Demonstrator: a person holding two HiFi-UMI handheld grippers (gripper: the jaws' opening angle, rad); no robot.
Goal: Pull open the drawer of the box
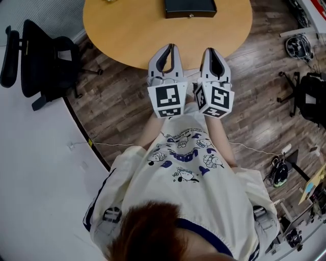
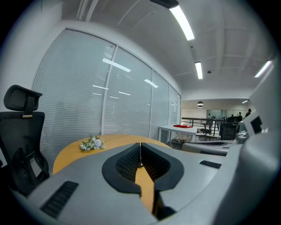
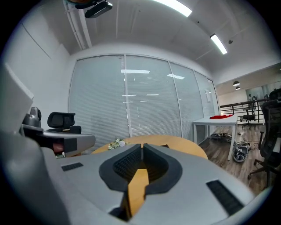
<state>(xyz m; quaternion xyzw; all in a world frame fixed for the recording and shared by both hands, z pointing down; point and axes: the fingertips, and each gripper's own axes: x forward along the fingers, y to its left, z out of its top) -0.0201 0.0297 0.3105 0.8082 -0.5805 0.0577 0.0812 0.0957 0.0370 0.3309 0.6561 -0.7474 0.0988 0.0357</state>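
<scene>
Jaws together, empty; box (image 1: 190, 7) cut off.

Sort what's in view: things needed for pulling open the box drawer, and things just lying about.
For the job: black box, its drawer knob, left gripper, right gripper, round table under the box.
Lying about: office chair, flower bunch.

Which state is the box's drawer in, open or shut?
Shut, as far as the head view shows: the drawer front, with its knob, sits flush with the black box.

box (image 1: 190, 7) cut by top edge | table (image 1: 127, 30) far side cropped
</scene>
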